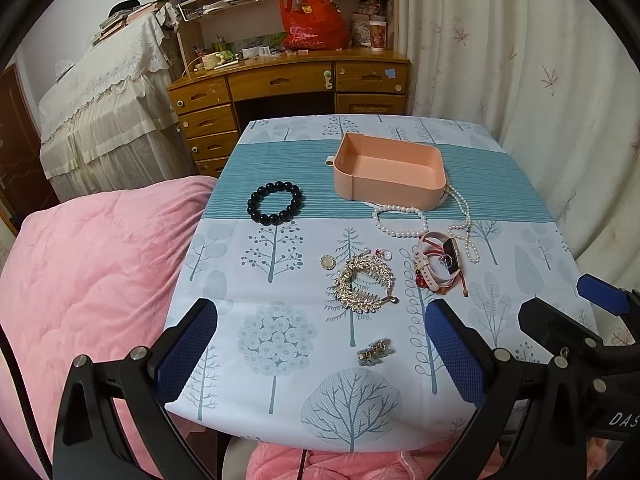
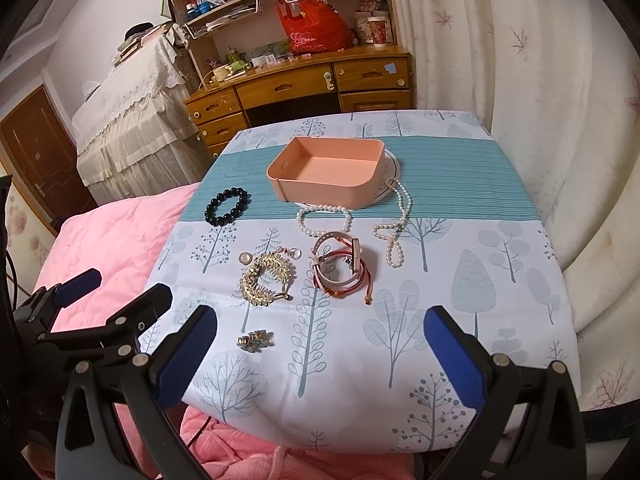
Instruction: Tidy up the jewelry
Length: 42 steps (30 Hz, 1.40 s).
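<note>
Tree-print desk holds bracelets and a pink box. Left claw and right claw hover released. Only the right view shows a brown door.

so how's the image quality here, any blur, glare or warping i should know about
Left wrist view: strong fisheye, dark corners, the table edges bow; jewelry like the black bead bracelet is sharp, light soft and even. Right wrist view: same warping, curtain bends; pink box crisp, no glare, only faint shadows.
</note>
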Motion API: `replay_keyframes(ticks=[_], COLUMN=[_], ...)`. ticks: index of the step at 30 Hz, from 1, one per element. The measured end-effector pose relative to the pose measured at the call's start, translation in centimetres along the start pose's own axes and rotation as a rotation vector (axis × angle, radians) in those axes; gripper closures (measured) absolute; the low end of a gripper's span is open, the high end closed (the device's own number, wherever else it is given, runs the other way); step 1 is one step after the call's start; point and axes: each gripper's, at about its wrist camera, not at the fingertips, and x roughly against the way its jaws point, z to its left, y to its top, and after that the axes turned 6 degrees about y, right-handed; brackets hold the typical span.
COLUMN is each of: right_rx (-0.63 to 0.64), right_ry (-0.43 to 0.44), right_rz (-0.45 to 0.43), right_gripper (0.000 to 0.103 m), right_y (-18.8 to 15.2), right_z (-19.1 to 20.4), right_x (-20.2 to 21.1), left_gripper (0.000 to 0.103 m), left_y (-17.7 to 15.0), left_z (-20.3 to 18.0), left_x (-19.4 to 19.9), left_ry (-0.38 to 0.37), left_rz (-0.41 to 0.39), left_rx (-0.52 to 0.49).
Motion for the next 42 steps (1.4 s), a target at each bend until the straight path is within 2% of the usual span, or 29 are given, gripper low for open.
replay_keyframes(ticks=[16, 27, 31, 34, 37, 40, 42], right_rx=[-0.017, 0.06, 0.117, 0.123, 0.133, 0.14, 0.144], right_ry=[0.021, 0.004, -0.003, 0.002, -0.01, -0.06, -0.071], right_rz=[-0.058, -0.118, -0.132, -0.126, -0.113, -0.099, -0.085], right_gripper=[0.0, 0.0, 0.0, 0.0, 0.0, 0.0, 0.0], right_y=[-0.2, -0.5, -0.9, -1.2, -1.5, -1.9, -2.1], right_z=[-0.6, 0.7, 1.1, 0.5, -0.4, -1.6, -2.4], right_x=[0.7, 1.2, 0.8, 0.0, -1.1, -2.5, -3.5], left_gripper=[0.001, 0.001, 0.001, 0.001, 0.001, 0.001, 0.001], left_y=[0.1, -0.3, -0.8, -1.1, -1.4, -2.2, -3.0], left_z=[-0.3, 0.4, 0.7, 1.0, 1.5, 1.4, 1.1], left_x=[0.3, 0.8, 0.5, -0.5, -2.4, -4.6, -5.9], left_ry=[-0.005, 0.009, -0.019, -0.078, -0.149, -0.174, -0.181], left_rz=[-0.02, -0.06, -0.087, -0.058, 0.011, 0.072, 0.08], left_rx=[-0.005, -0.004, -0.018, -0.022, -0.003, -0.014, -0.041])
